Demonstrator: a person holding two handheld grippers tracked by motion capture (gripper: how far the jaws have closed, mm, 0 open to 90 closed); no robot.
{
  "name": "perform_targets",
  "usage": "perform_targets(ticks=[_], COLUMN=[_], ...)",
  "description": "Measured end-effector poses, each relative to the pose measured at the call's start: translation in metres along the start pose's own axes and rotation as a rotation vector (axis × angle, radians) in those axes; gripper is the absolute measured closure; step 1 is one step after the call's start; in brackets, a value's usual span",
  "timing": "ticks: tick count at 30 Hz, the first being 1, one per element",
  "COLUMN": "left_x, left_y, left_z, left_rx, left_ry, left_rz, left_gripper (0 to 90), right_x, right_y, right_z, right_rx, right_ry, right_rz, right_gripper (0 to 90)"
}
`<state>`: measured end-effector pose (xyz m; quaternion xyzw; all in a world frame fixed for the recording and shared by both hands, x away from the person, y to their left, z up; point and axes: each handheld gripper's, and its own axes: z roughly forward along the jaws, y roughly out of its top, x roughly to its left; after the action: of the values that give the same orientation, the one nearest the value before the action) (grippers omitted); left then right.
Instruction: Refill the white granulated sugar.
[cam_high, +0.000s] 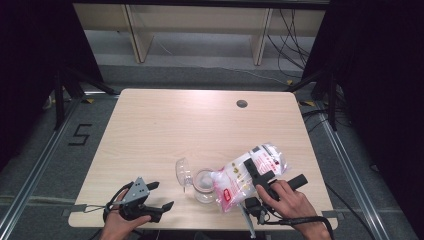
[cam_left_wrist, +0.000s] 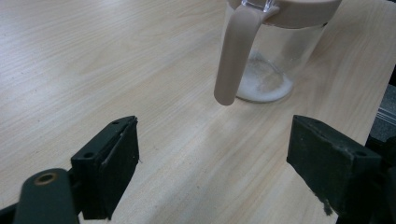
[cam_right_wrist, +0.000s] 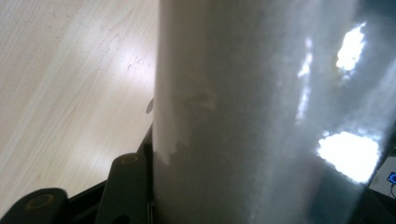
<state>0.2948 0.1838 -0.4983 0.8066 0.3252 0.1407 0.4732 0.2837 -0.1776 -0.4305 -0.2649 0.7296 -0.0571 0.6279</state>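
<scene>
The light wooden table (cam_high: 165, 125) has a small round grey hole (cam_high: 242, 103) near its far edge. A clear glass jar (cam_high: 203, 185) with a beige rim stands near the table's near edge.

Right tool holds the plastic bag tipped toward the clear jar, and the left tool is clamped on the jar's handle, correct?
Not quite. The left tool is open and apart from the jar, as the left gripper view shows. The right tool does hold the bag tipped toward it.

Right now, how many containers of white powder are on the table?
2. A clear jar with a flipped-open lid stands near the front edge, a little powder at its bottom. A plastic bag of powder, held by the right gripper, is tipped over the jar's mouth.
</scene>
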Motion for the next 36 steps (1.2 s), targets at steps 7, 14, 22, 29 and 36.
perform_targets(ticks=[7,14,22,29,36], left_x=[-0.001,-0.001,-0.001,-0.001,0.001], left_y=[0.000,0.000,-0.001,-0.001,0.000], left_z=[0.000,0.000,0.001,0.000,0.000], left_rx=[-0.013,-0.001,-0.003,-0.001,-0.010], left_ry=[-0.005,-0.004,-0.009,-0.004,-0.009], left_rz=[-0.007,-0.002,0.003,-0.003,0.023], left_gripper=[16.4,16.4,16.5,16.5,16.4], right_x=[0.000,-0.001,-0.003,-0.001,0.003], right_y=[0.001,0.006,0.010,0.006,-0.004], right_z=[-0.005,-0.007,-0.001,0.002,0.001], right_rx=[-0.018,-0.033,-0.054,-0.043,-0.069], right_ry=[-0.003,0.000,0.000,-0.002,-0.027], right_rz=[-0.037,-0.017,-0.013,0.011,0.092], right_gripper=[53.3,54.1,55.1,56.0,56.6])
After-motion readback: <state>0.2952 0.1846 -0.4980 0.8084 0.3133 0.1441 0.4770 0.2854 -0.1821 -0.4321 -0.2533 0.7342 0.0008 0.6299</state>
